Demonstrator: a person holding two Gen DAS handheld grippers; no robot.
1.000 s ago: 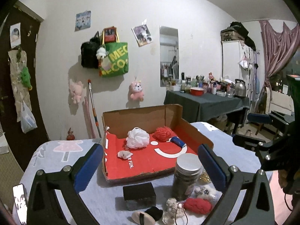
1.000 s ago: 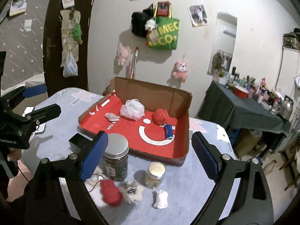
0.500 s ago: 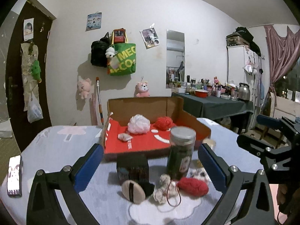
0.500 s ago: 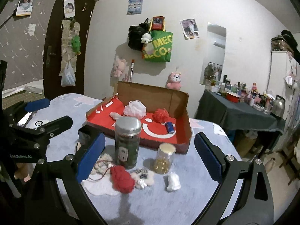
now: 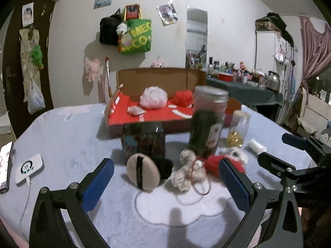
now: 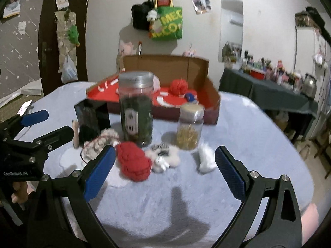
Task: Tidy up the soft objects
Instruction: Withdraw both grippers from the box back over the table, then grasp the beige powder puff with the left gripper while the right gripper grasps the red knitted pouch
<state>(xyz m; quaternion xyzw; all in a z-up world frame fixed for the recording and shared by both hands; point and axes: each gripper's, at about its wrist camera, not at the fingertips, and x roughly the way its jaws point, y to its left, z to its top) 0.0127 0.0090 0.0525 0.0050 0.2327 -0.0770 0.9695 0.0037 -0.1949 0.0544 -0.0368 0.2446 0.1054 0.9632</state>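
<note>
My left gripper (image 5: 165, 180) is open and empty, low over the table, just short of a beige powder puff (image 5: 143, 173) and a cream knitted piece with a red cord (image 5: 187, 172). My right gripper (image 6: 164, 171) is open and empty, close to a red knitted piece (image 6: 134, 163), a white fluffy flower (image 6: 165, 158) and a small white soft piece (image 6: 204, 159). The cardboard box (image 5: 157, 76) with a red floor holds a pink bath pouf (image 5: 153, 98), a red pompom (image 5: 183, 97) and a small pale piece (image 5: 134, 110).
A tall jar with a metal lid (image 6: 136, 107), a small jar of gold bits (image 6: 190, 126) and a black box (image 6: 92, 115) stand between the soft things and the box. A white charger (image 5: 30, 166) and a phone (image 5: 5, 161) lie at the left table edge.
Both grippers have come down and forward towards the soft things on the table. The view is now nearly level with the tabletop. Both stay open.
</note>
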